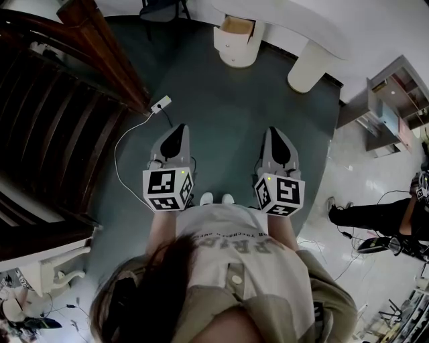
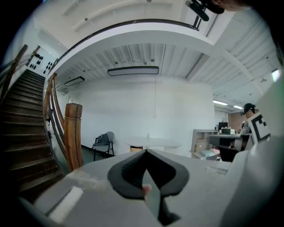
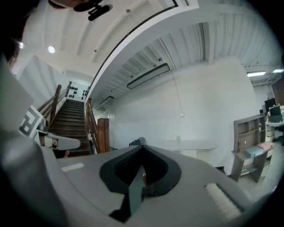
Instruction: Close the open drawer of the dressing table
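The white dressing table [image 1: 300,25] stands at the far end of the dark floor, well ahead of me. Its drawer [image 1: 236,25] is pulled out of the rounded left pedestal, showing a wooden inside. The left gripper view shows the table [image 2: 153,143] small and far off, and in the right gripper view the table [image 3: 186,145] is just as distant. My left gripper [image 1: 177,131] and right gripper [image 1: 278,134] are held side by side in front of my body, pointing toward the table. Both are shut with nothing between the jaws, far from the drawer.
A dark wooden staircase [image 1: 47,120] with a newel post [image 1: 100,47] fills the left. A white plug and cable [image 1: 161,104] lie on the floor ahead of the left gripper. A chair [image 1: 161,10] stands at the back, a grey shelf unit [image 1: 392,100] at right, another person [image 1: 375,218] beside it.
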`<state>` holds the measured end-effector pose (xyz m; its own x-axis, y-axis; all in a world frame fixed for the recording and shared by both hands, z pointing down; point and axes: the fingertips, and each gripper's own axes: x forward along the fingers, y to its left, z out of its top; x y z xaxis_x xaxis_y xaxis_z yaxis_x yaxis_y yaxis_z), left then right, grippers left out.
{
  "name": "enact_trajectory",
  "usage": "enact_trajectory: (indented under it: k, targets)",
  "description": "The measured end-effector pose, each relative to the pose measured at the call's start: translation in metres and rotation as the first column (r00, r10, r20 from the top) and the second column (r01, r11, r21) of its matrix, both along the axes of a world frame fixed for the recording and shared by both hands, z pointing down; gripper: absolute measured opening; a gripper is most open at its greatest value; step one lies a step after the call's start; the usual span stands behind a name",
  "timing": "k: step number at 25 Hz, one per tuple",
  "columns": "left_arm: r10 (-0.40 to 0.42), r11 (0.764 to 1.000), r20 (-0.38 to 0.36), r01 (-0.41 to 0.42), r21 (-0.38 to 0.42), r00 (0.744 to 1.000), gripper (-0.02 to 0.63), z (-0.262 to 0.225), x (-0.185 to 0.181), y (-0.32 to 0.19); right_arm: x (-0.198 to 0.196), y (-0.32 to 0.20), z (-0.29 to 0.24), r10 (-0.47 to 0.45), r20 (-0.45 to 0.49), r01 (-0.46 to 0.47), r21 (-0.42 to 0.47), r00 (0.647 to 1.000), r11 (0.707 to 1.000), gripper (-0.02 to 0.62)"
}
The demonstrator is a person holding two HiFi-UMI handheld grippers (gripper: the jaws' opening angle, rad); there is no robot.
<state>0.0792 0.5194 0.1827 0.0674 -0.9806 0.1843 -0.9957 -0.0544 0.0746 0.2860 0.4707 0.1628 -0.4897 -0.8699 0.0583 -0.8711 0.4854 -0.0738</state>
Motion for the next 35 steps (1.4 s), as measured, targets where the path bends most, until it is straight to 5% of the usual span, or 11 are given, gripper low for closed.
enact_trajectory:
  k: [3, 4, 7, 10, 26, 35]
  targets:
    - [0.0, 1.0, 0.011, 0.0, 0.028, 1.0, 0.008, -0.005, -0.003, -0.003, 0.007, -0.004, -0.005, 0.011, 0.09, -0.011, 0.006, 0.996, 1.0, 0.004]
    - [0.012, 0.999, 0.008, -0.012, 0.034, 1.0, 0.063, -0.006, -0.003, -0.005, 0.008, -0.006, -0.007, 0.013, 0.103, -0.015, 0.015, 0.995, 1.0, 0.024]
    - [0.039, 0.998, -0.005, -0.039, 0.05, 0.999, 0.284, -0.01, -0.003, -0.011, 0.006, -0.008, -0.011, -0.02, 0.109, 0.015, 0.047, 0.994, 0.999, 0.258]
    - [0.011, 0.997, 0.004, -0.011, 0.076, 1.0, 0.327, -0.019, -0.008, -0.014, 0.008, -0.012, -0.014, -0.03, 0.108, 0.024, 0.058, 0.994, 0.998, 0.336]
    - [-0.031, 0.999, 0.029, 0.03, 0.02, 0.999, 0.33, -0.02, 0.005, -0.049, 0.014, -0.051, -0.01, -0.093, 0.108, 0.092, 0.013, 0.99, 0.996, 0.341]
    - [-0.021, 1.0, 0.019, 0.021, 0.0, 1.0, 0.33, -0.007, -0.036, -0.089, -0.022, -0.09, 0.005, -0.067, 0.101, 0.069, -0.015, 0.993, 0.998, 0.342]
